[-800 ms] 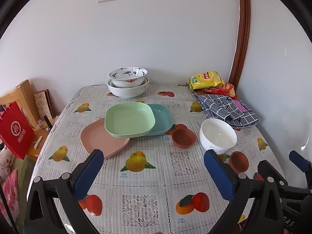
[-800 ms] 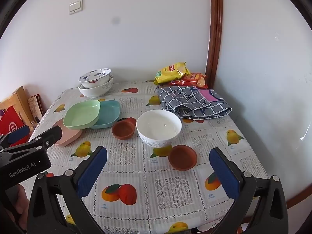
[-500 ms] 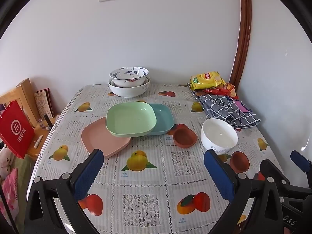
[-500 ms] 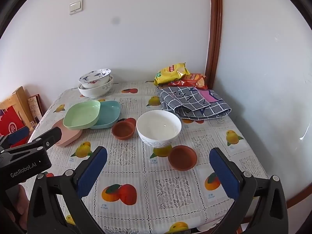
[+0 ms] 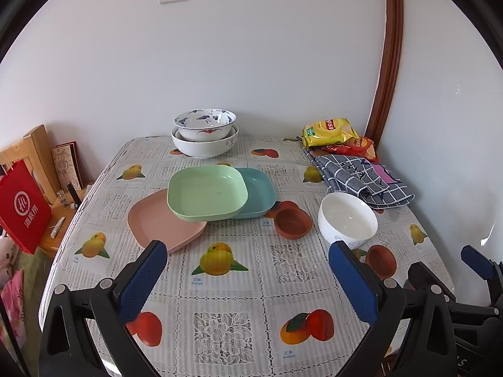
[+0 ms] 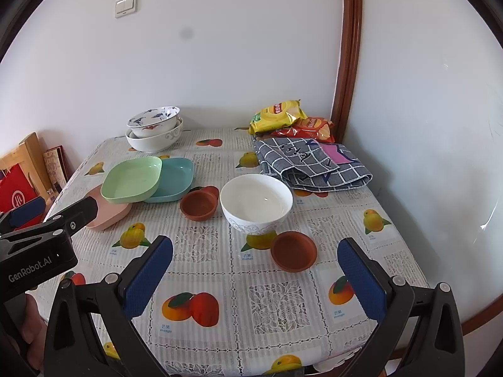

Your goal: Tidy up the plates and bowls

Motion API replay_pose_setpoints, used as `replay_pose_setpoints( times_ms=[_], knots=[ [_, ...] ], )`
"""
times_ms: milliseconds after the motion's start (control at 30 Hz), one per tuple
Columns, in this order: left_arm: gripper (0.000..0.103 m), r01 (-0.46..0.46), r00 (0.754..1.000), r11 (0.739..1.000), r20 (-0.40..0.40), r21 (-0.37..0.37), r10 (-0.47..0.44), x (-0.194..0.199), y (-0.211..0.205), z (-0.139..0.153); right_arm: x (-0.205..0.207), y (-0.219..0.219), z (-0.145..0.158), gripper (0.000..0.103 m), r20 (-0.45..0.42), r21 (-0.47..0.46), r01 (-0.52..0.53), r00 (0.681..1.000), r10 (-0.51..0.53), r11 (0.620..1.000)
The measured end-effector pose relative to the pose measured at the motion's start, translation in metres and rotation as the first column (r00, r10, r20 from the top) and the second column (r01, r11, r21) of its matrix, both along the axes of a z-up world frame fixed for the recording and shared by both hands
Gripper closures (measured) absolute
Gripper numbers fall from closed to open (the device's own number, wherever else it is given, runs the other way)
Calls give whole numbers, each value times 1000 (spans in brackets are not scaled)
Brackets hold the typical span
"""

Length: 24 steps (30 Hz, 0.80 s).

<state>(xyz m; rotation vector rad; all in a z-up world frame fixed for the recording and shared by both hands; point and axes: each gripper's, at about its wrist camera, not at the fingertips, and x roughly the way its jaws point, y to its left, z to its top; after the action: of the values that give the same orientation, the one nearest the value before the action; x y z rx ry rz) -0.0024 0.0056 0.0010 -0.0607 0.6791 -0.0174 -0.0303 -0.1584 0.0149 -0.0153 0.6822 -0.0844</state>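
The left gripper hung over the near edge of the bench, its blue-padded fingers spread wide apart with nothing between them. Beside it, the right gripper was poised the same way, fingers fully apart and empty, tilted down toward the fruit-print tablecloth. A person's hand showed at the lower left of the right view, under the left gripper's black body.

Just beyond the right gripper sat a small brown dish, and behind it, nearly touching, a white bowl. A second brown dish stood just left of that bowl. Farther left, three square plates overlapped: a green plate rested tilted across a pink plate and a teal plate. At the far edge by the wall, a blue-patterned bowl was nested inside a larger white bowl.

On the far right corner lay a folded checked cloth, with a yellow snack bag and a red snack bag behind it. A red paper bag and a wooden chair stood off the bench's left side.
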Motion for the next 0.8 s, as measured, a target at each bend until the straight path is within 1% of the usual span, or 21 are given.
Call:
replay_pose_setpoints(
  times_ms=[500,800],
  knots=[
    [0,1,1000,1000,-1,0,-1,1,1,1,-3,-2,3,0,15,16,12,1000,-12,1000],
    [0,1,1000,1000,15,9,-1,-3,-3,1,-4,-3,5,0,19,30,19,1000,-19,999]
  ],
)
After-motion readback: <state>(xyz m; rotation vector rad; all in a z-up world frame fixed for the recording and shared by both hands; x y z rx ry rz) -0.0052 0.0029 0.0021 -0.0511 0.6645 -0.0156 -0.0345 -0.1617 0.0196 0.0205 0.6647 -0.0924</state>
